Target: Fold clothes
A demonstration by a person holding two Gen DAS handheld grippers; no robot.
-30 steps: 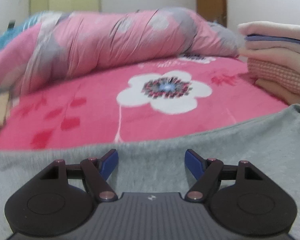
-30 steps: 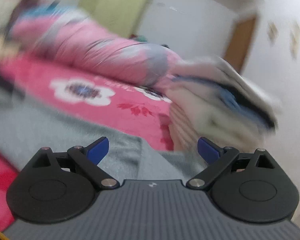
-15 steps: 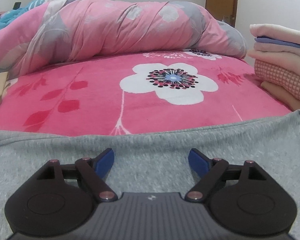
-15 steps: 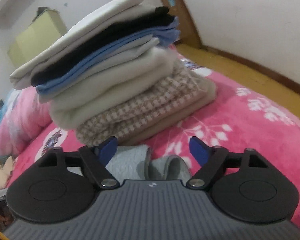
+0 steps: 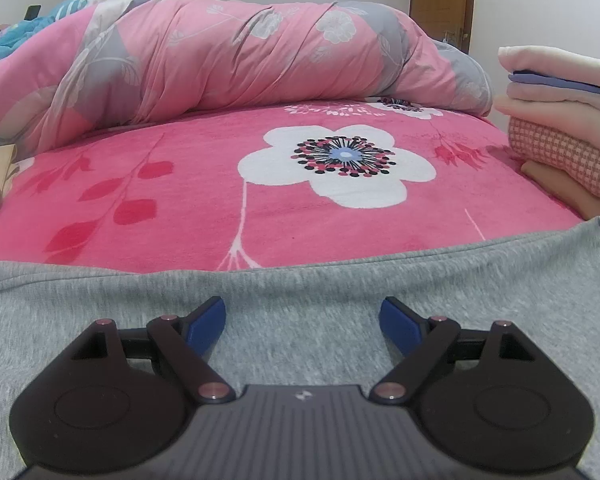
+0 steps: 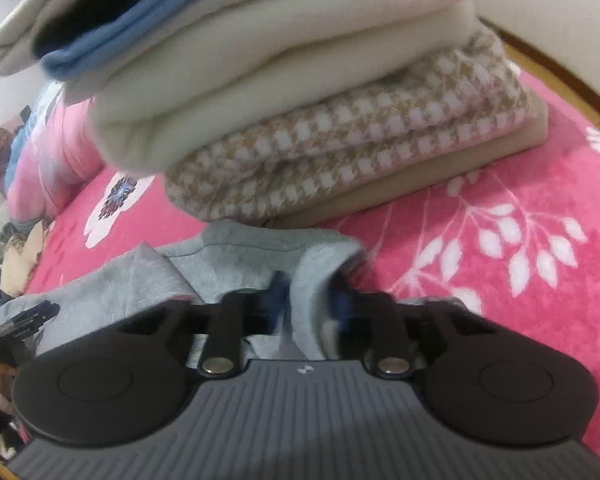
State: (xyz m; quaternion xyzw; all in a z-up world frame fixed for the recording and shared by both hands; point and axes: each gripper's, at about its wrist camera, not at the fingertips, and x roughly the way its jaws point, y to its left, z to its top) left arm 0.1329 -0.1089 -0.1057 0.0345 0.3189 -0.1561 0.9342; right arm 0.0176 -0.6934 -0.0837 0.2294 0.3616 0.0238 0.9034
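While left jaws gape above it, right jaws are closing—pinching—grey garment [image 6: 312,280] fold.

a bed spread with a pink floral blanket [image 5: 188,216]. on it lie a grey garment [image 5: 300,292] along the near edge, a rumpled pink and grey quilt [image 5: 236,60] at the far side, and a stack of folded clothes [image 6: 300,100] just beside the garment.
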